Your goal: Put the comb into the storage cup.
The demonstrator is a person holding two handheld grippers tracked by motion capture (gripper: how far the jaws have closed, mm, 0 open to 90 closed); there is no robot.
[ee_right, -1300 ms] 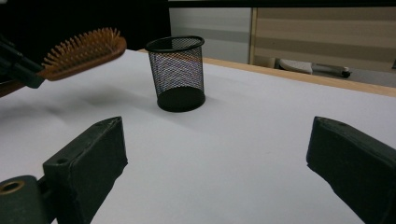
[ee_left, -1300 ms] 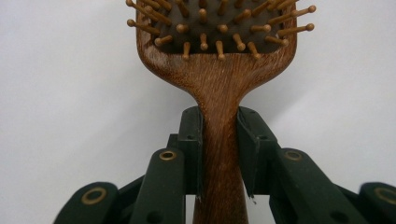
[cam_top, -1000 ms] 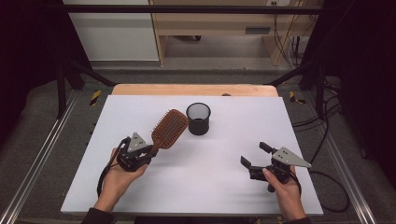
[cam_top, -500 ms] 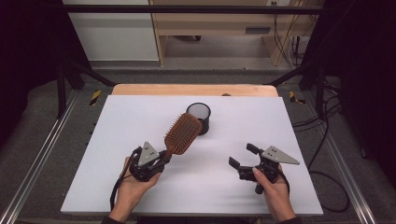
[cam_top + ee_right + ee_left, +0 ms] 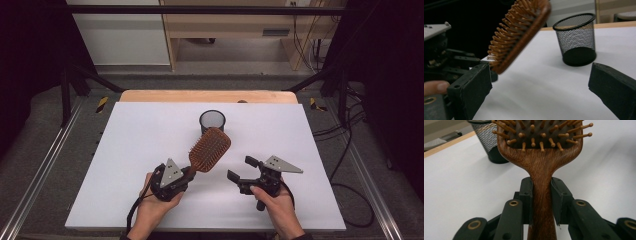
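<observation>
Your left gripper [image 5: 186, 175] has its 2 fingers [image 5: 527, 195] clamped on the hairbrush [image 5: 209, 149] handle, lifted above the bench [image 5: 130, 140], near the mesh cup [image 5: 212, 121]. Your right gripper [image 5: 243, 169] spreads its fingers wide, holding nothing.

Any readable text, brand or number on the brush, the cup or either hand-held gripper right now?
None: no readable text on the brush, the mesh cup, the left hand-held gripper or the right hand-held gripper.
</observation>
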